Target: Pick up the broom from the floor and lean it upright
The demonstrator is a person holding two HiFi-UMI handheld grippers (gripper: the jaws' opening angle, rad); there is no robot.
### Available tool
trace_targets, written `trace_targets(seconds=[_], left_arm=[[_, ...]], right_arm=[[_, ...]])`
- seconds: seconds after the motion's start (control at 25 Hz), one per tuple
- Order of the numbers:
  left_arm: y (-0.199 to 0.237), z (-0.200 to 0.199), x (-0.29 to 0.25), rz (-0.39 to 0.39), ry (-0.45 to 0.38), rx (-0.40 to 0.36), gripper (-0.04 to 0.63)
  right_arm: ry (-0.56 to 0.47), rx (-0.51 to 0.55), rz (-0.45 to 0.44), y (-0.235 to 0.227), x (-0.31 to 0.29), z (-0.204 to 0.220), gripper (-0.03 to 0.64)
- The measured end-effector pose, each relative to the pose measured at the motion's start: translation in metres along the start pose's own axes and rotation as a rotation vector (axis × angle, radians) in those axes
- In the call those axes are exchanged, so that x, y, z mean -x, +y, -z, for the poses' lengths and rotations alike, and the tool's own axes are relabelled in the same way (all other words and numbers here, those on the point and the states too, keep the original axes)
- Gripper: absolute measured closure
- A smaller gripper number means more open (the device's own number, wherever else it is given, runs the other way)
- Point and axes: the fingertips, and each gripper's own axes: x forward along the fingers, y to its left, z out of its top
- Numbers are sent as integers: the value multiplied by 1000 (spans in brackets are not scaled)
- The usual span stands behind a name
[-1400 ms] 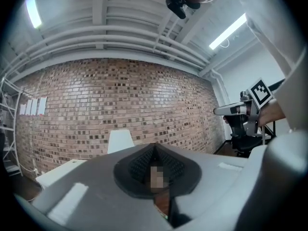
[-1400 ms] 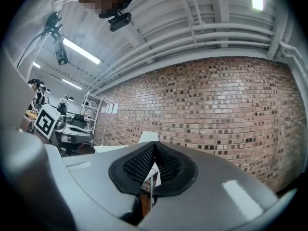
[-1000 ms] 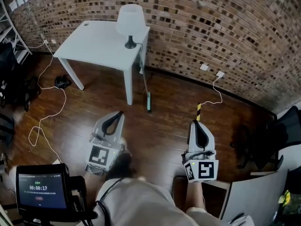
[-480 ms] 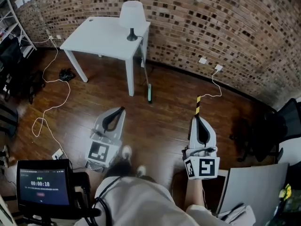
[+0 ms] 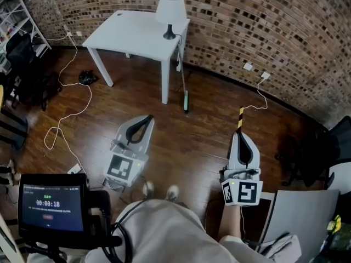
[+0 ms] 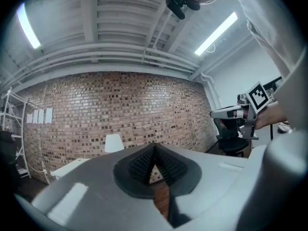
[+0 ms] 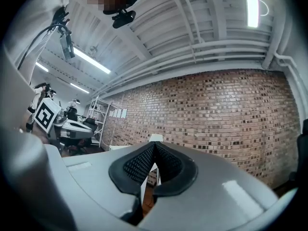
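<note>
Nearest, at the bottom of the head view: pale shirt front (image 5: pixel 159 229) and two white shoe toes (image 5: pixel 148 189). To the left of these, a black-framed screen unit (image 5: pixel 49 207) with a timer readout lit.

Just ahead, left grey-shelled gripper (image 5: pixel 147 118) with black ribbed pads, held level over the dark wooden plank floor (image 5: pixel 192 147). Pads pressed together at the tip, pinching nothing. Off to the right and well apart from it, right grey-shelled gripper (image 5: pixel 240 135), likewise level, pads likewise pressed together with nothing between. A marker cube at the rear of each.

Just beyond the right gripper's tip, a short yellow-and-black striped strip (image 5: pixel 240 116) on the floor. From its far end, a thin white cord (image 5: pixel 258 100) running to a wall socket (image 5: pixel 266 75).

Farther on, ahead of the gap between the two grippers and well apart from both: slim pale-handled broom with a green head (image 5: pixel 186 101). Green head down on the floor, just right of the near leg of the white square table (image 5: pixel 131 32). Handle running away toward the table's far right leg. Cannot tell whether lying flat or propped there. Touched by neither gripper.

On the table's far right corner, a white-shaded lamp on a black base (image 5: pixel 170 10). Left of the table, a long white cable (image 5: pixel 57 128) looping over the floor. At the right edge, a black office chair (image 5: pixel 315 152). Behind everything, a red-brown brick wall (image 5: pixel 274 21).
</note>
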Motion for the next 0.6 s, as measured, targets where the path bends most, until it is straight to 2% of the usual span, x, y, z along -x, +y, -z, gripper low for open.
trace_targets(seconds=[0.32, 0.6], left_arm=[[35, -11, 32, -38, -40, -14, 594], [33, -21, 40, -13, -43, 30, 594]], right_arm=[[-30, 16, -47, 49, -4, -26, 605], [60, 7, -39, 63, -7, -14, 607]])
